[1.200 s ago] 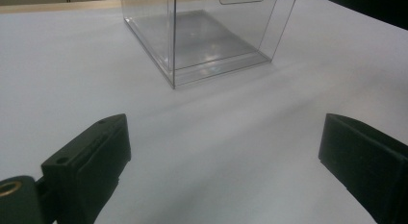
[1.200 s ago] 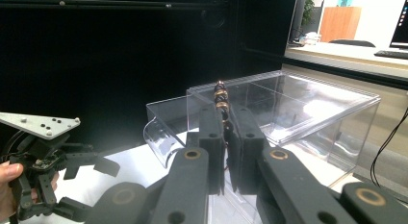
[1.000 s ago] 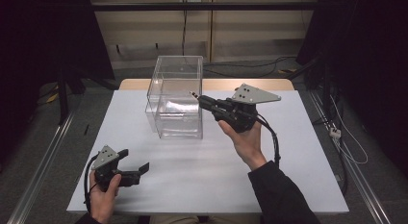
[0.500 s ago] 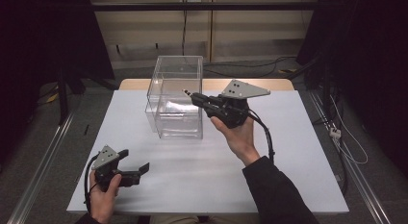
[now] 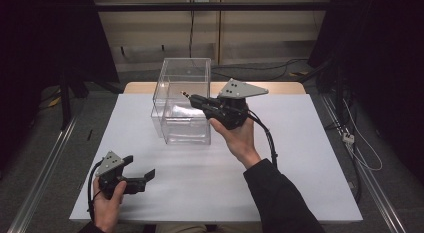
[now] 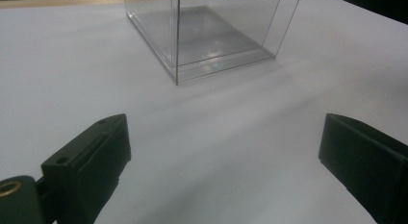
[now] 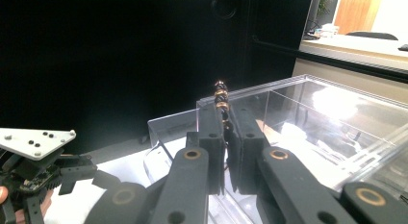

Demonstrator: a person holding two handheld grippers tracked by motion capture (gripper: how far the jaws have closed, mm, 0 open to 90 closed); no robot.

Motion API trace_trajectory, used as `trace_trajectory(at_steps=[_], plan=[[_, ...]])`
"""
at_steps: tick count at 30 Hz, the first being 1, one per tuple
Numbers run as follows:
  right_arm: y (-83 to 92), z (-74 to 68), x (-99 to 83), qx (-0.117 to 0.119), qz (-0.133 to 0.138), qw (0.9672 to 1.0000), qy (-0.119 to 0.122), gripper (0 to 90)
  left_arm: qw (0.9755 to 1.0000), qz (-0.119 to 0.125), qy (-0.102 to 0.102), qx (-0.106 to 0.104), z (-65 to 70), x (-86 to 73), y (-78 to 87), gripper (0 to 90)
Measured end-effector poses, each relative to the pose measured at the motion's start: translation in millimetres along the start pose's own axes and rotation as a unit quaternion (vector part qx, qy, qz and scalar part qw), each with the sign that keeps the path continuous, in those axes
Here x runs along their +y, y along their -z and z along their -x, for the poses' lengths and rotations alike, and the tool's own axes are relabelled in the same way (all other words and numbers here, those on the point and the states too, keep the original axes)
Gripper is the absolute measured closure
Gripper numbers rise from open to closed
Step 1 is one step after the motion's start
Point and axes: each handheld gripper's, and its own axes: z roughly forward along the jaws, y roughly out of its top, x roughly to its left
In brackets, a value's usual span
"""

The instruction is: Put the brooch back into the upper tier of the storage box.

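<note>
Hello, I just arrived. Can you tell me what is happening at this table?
A person works at a white table with a gripper in each hand. The right gripper is shut on a small beaded piece, dark and gold, and holds it up at the top of a clear plastic box that stands open on the table. The beaded piece is not yet in the box. The left gripper rests low near the table's front edge, jaws open, holding nothing.
</note>
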Motion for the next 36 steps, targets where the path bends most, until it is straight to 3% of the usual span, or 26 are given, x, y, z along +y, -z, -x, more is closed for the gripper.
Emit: trace_trajectory(at_steps=[16, 36], plan=[[-25.2, -2.4, 3.5, 0.007, -0.017, 0.9998, 0.001, 85.5, 1.0, 0.002, 0.005, 0.002, -0.8, -0.4, 0.5, 3.8], [-36.9, -6.1, -5.1, 0.012, -0.049, 0.9987, 0.005, 85.5, 1.0, -0.001, 0.006, 0.001, -0.4, -0.4, 0.1, 3.8]])
